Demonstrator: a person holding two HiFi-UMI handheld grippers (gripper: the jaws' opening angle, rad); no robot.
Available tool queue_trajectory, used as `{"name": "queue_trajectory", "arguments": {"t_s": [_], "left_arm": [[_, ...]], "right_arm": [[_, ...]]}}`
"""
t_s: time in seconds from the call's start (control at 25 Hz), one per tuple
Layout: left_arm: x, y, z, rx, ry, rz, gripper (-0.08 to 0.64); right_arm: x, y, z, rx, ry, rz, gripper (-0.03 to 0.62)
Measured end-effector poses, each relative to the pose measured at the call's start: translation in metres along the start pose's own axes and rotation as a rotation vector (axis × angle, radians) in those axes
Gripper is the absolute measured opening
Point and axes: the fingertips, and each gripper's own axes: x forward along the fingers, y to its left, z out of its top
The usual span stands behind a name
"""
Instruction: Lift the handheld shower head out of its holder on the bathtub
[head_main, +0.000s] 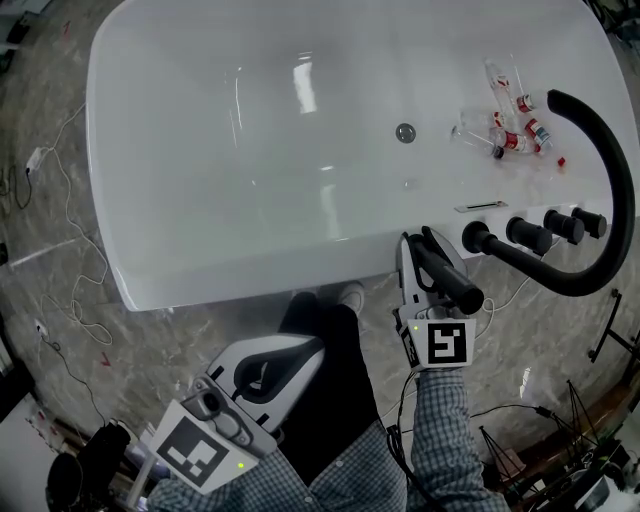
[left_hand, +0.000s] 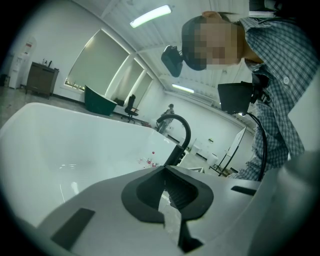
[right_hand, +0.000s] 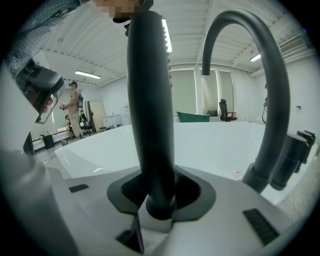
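The black handheld shower head (head_main: 452, 277) lies along my right gripper (head_main: 418, 244) at the near rim of the white bathtub (head_main: 250, 120), just left of a black fitting (head_main: 478, 239) on the rim. In the right gripper view its dark stem (right_hand: 150, 100) stands between the jaws of the right gripper (right_hand: 159, 181), which are shut on it. My left gripper (head_main: 321, 343) hangs low by the person's legs, short of the tub, shut with nothing in it (left_hand: 166, 186).
A black arched faucet (head_main: 603, 150) and black knobs (head_main: 545, 228) sit on the tub's right rim. Several small red-capped bottles (head_main: 512, 130) lie inside near the drain (head_main: 405, 132). White cables (head_main: 70, 290) trail over the marble floor; black stands (head_main: 570, 430) crowd the lower right.
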Motion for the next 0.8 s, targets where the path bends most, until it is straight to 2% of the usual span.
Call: {"name": "queue_trajectory", "arguments": {"t_s": [0.36, 0.6, 0.8], "left_arm": [[-0.004, 0.002, 0.0, -0.004, -0.004, 0.009, 0.006], [-0.006, 0.0, 0.008, 0.006, -0.021, 0.01, 0.006], [-0.012, -0.002, 0.015, 0.007, -0.03, 0.021, 0.007]], "right_arm": [[-0.002, 0.002, 0.0, -0.04, 0.033, 0.003, 0.114], [-0.006, 0.001, 0.014, -0.026, 0.003, -0.005, 0.112], [-0.013, -0.001, 0.018, -0.015, 0.015, -0.006, 0.112]]}}
